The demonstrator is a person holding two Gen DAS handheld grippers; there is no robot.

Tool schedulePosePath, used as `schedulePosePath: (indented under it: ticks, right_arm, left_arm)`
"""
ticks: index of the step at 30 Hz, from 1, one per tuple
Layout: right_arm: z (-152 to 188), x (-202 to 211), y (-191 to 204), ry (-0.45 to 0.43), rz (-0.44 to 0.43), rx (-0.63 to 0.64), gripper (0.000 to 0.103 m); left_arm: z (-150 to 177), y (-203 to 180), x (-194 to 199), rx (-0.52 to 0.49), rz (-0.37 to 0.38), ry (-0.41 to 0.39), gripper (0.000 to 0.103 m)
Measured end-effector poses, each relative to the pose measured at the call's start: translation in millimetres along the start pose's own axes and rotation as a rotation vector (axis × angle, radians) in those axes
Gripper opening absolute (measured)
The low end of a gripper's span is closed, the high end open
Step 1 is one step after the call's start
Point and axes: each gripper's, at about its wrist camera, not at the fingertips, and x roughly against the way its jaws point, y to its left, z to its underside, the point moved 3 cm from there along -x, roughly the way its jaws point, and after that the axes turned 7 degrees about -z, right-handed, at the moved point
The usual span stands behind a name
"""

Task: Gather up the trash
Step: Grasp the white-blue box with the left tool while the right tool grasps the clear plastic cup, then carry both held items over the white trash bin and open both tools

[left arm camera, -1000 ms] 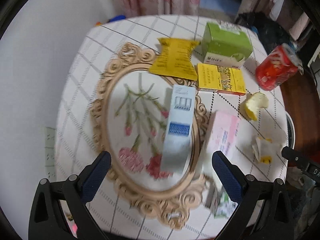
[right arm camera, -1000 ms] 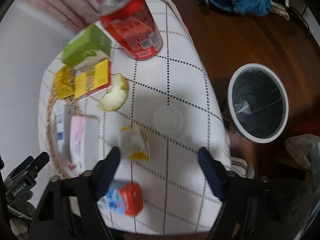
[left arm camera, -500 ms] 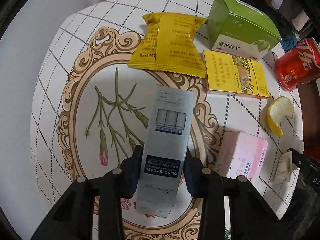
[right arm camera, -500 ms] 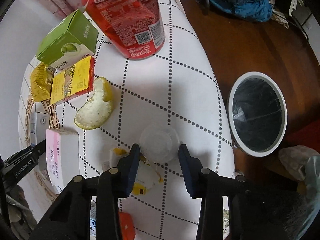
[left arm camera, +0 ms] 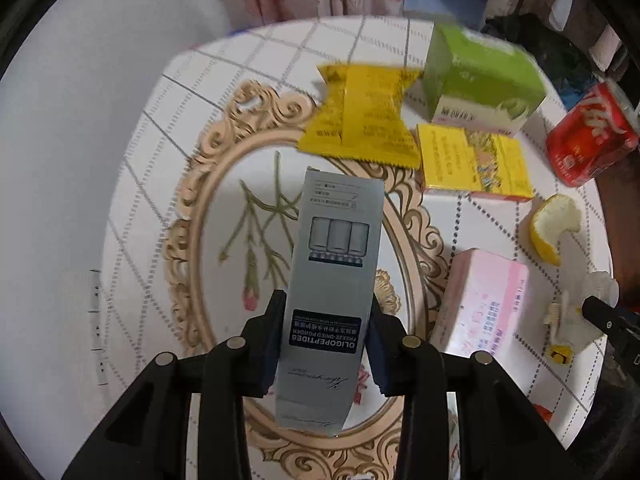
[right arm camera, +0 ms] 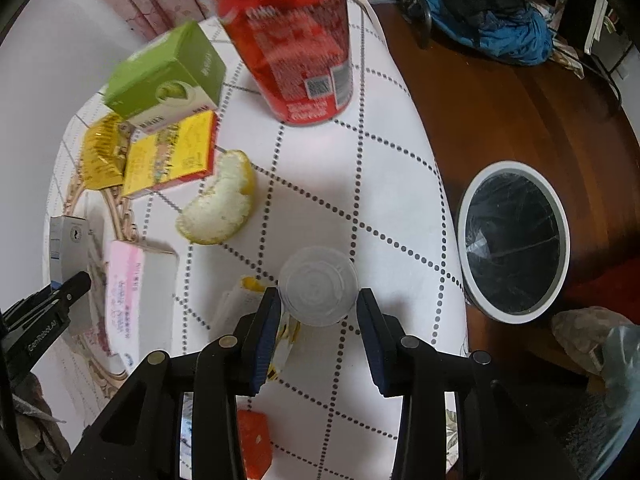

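Observation:
In the left wrist view my left gripper (left arm camera: 326, 340) is shut on a long grey-blue box (left arm camera: 334, 264) and holds it above the oval floral mat (left arm camera: 208, 216). In the right wrist view my right gripper (right arm camera: 318, 300) is shut on a small clear plastic cup (right arm camera: 318, 290), held just over the white checked tablecloth (right arm camera: 384, 184). A round white-rimmed bin (right arm camera: 514, 167) with a black liner stands on the floor to the right of the table. The left gripper's tip with the grey box (right arm camera: 66, 240) shows at the far left.
On the table lie a red cola can (right arm camera: 292, 40), a green box (right arm camera: 164, 72), a yellow packet (left arm camera: 364, 116), a yellow box (right arm camera: 168, 156), a citrus peel (right arm camera: 220, 204), a pink box (left arm camera: 480, 304), a crumpled wrapper (left arm camera: 568, 320) and a red carton (right arm camera: 252, 440).
Both grippers went from open to shut: the left on the grey-blue box, the right on the clear cup. Both items now sit a little higher above the table.

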Motion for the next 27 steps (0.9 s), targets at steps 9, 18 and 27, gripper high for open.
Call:
schedulePosePath:
  ticks: [9,18,27]
  right_arm:
    - [8.7,52.3,8.8,-0.104,-0.041,0.056,0.041]
    - [6.4,127.2,-24.8,-0.227,-0.133,0.028,0.041]
    - [8.4,185.7,-153.0,-0.308,-0.118,-0.11,0.041]
  left_arm:
    - [-1.7,-4.8,73.2,0.075,-0.009,-0.142,0.033]
    - [-9.5,-50.8,150.3,0.07,0.112,-0.268,0.033]
    - [-18.0,-181.1,171.8,-0.043,0.311,-0.25,0.033]
